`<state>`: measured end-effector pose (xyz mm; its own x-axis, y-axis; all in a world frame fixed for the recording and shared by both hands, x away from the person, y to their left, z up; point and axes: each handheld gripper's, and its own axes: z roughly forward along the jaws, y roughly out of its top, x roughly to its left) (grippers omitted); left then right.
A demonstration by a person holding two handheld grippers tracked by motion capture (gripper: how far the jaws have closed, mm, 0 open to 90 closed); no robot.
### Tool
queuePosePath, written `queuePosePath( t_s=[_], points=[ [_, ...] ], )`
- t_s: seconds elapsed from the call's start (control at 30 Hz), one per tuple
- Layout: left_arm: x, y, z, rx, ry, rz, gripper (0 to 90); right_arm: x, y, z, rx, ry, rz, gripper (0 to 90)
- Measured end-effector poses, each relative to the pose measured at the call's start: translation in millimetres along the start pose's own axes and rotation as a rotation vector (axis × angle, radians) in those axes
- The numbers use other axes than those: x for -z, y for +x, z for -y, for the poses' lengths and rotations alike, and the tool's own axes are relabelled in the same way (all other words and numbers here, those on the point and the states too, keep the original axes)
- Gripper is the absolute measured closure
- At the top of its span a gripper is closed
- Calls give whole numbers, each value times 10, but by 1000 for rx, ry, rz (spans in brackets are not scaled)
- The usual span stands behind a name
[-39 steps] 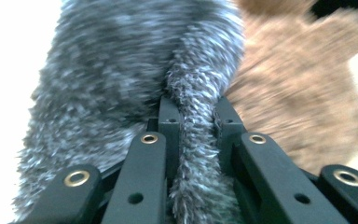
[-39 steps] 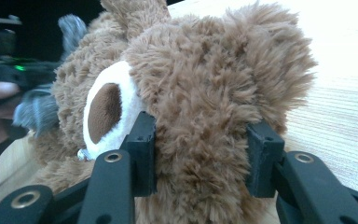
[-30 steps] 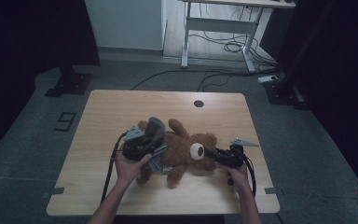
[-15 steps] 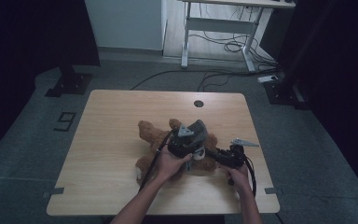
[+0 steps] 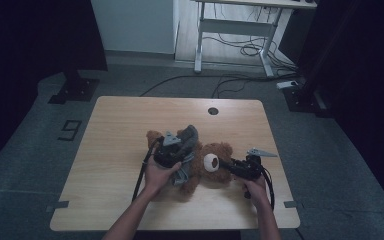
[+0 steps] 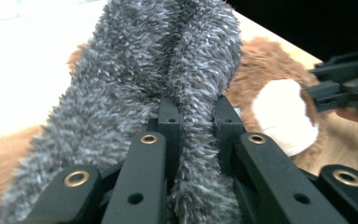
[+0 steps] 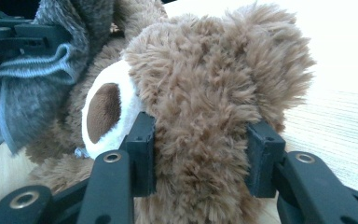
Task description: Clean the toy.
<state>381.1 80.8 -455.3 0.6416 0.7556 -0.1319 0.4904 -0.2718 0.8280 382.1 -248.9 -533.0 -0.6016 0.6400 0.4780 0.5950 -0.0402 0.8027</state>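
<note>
Left gripper [image 6: 193, 114] clamped on a fold of grey fuzzy cloth [image 6: 135, 88], jaws narrow, pile bulging out both sides of the pads; in the high view the left gripper [image 5: 172, 150] sits at centre of table, cloth [image 5: 187, 137] sticking out at 1 o'clock from it. Right gripper [image 7: 200, 149] pinched on the bear's head [image 7: 214, 88], pads sunk in fur so the contact line is hard to make out; in the high view the right gripper [image 5: 230, 167] is at 3 o'clock of the bear [image 5: 212, 162], pointing at 9.

Bear lies on its back mid-table, white muzzle facing 3 o'clock, body partly under cloth and left hand [image 5: 157, 175]. Legs and lower body hidden by hand and cloth; one paw [image 5: 154, 136] shows at 10 o'clock. In the right gripper view the cloth's ribbed blue-edged hem hangs at 9 o'clock, cut off by frame.

Table [image 5: 115, 125] bare toward 9 and 12 o'clock, grommet hole [image 5: 213, 111] near the far edge. Right hand [image 5: 257, 187] close to the 4 o'clock corner, little table left there. Dim light, detail soft
</note>
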Motion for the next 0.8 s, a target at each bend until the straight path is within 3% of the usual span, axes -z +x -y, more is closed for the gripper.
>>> queuePosePath(
  t_s=[0.17, 0.27, 0.33, 0.7, 0.8],
  points=[
    [168, 329, 118, 76, -6, -54, 777, 0, -3, 1, -1, 0, -2, 538],
    [214, 504, 233, 98, 18, -101, 777, -2, -7, 1, -4, -2, -3, 538],
    [219, 596, 334, 129, 28, -106, 776, -5, -7, 2, -7, -5, -3, 537],
    [301, 728, 573, 136, 77, -173, 775, -4, -22, 9, -20, -9, -13, 537],
    [390, 686, 504, 142, 32, -150, 776, -1, -21, 7, -18, -7, -12, 537]
  ],
)
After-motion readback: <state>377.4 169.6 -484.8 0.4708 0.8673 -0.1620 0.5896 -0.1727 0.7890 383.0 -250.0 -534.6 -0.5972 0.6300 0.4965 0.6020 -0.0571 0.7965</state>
